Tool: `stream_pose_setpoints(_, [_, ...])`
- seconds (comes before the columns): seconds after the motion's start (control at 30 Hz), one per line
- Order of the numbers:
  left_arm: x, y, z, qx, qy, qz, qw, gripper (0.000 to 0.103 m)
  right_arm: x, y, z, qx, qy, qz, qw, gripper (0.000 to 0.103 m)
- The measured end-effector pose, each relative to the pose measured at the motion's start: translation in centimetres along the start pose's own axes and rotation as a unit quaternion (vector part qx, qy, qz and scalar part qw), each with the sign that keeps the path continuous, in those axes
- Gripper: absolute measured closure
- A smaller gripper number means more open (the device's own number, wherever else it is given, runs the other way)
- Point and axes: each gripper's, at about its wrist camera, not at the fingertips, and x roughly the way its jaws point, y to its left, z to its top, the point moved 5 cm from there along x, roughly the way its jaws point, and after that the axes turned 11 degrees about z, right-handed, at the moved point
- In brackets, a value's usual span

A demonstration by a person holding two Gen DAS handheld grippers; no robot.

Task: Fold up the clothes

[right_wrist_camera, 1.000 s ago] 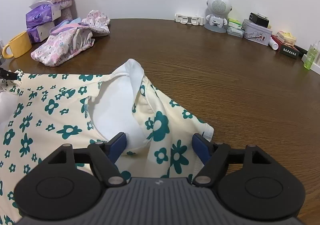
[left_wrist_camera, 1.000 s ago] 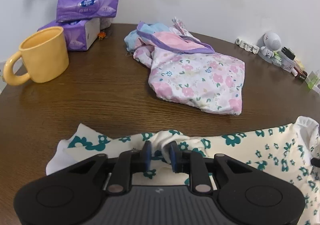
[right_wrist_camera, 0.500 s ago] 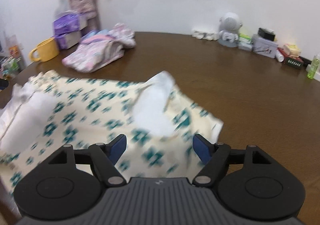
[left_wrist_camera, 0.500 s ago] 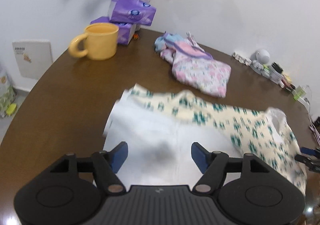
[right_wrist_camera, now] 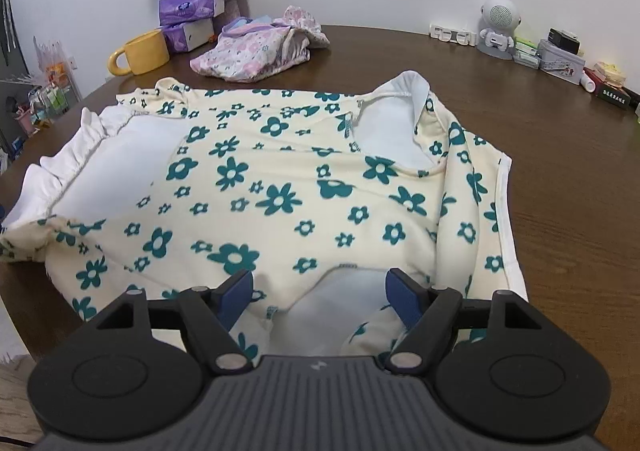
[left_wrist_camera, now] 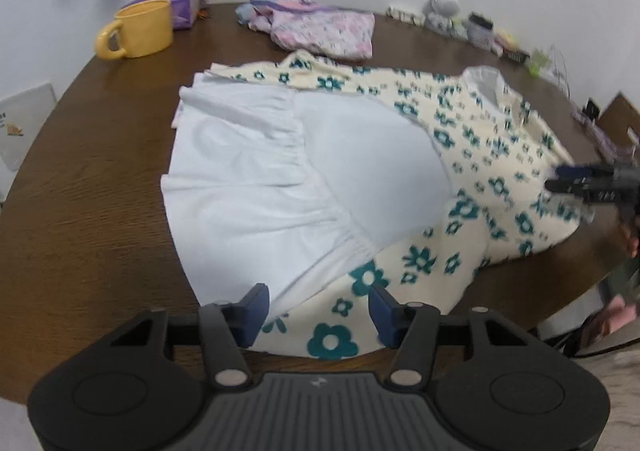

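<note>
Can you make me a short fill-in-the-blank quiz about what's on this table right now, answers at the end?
1. The flowers printed on the cream garment are ____ in colour.
2. The mug beside the purple tissue packs is ____.
3. The pink floral clothes lie ____ the cream garment, nearer the wall.
4. The right tool has its jaws ____, with nothing pinched.

Missing words: green; yellow; behind; open

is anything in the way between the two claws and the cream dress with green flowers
Nothing visible. The cream dress with green flowers lies directly under the open left claw and the open right claw. The yellow mug and pink floral clothes sit beyond it.
</note>
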Motion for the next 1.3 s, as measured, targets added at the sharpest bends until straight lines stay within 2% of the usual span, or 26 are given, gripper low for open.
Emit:
stream_pose_setpoints(0.17, [0.8, -0.4, -0.3, 0.033, 0.015, 0.002, 0.9993, 0.057, -0.5, 0.5, -0.8, -0.003, 0.004, -0.015, 1.0, 0.029])
stream_pose_setpoints(0.37, [0.0, 0.3, -1.2, 0.037, 0.019, 0.036, 0.9985, 0.059, -0.9, 0.5, -1.8, 0.005, 0.004, -0.031, 0.999, 0.029])
stream_pose_setpoints(0.47, [0.2, 0.9, -1.5, 0.017, 0.028, 0.044, 0.9985, 0.072, -0.7, 0.4, -1.9, 0.008, 0.003, -0.029, 1.0, 0.029])
stream_pose_setpoints(0.6, [0.1, 1.2, -1.6, -0.003, 0.034, 0.051, 0.9981, 0.097, -0.5, 0.4, -2.0, 0.007, 0.002, -0.028, 1.0, 0.028])
stream_pose_setpoints(0.63, [0.0, 1.2, -1.7, -0.009, 0.033, 0.056, 0.9978, 0.1, -0.5, 0.4, -2.0, 0.007, 0.001, -0.028, 1.0, 0.028])
stream_pose_setpoints(0.83, [-0.7, 1.0, -1.9, -0.045, 0.018, 0.081, 0.9956, 0.103, -0.6, 0.5, -2.2, 0.007, -0.006, -0.027, 1.0, 0.027])
stream_pose_setpoints(1.0, [-1.9, 1.0, -1.7, -0.059, -0.015, 0.102, 0.9929, 0.103, -0.6, 0.4, -2.3, 0.004, -0.01, -0.026, 1.0, 0.027])
stream_pose_setpoints(1.17, [-2.2, 1.5, -1.0, -0.07, -0.03, 0.108, 0.9913, 0.103, -0.6, 0.4, -2.5, 0.003, -0.015, -0.024, 1.0, 0.026])
stream_pose_setpoints(1.3, [-2.4, 2.4, 0.4, -0.079, -0.065, 0.133, 0.9858, 0.103, -0.6, 0.4, -2.6, 0.002, -0.018, -0.024, 1.0, 0.026])
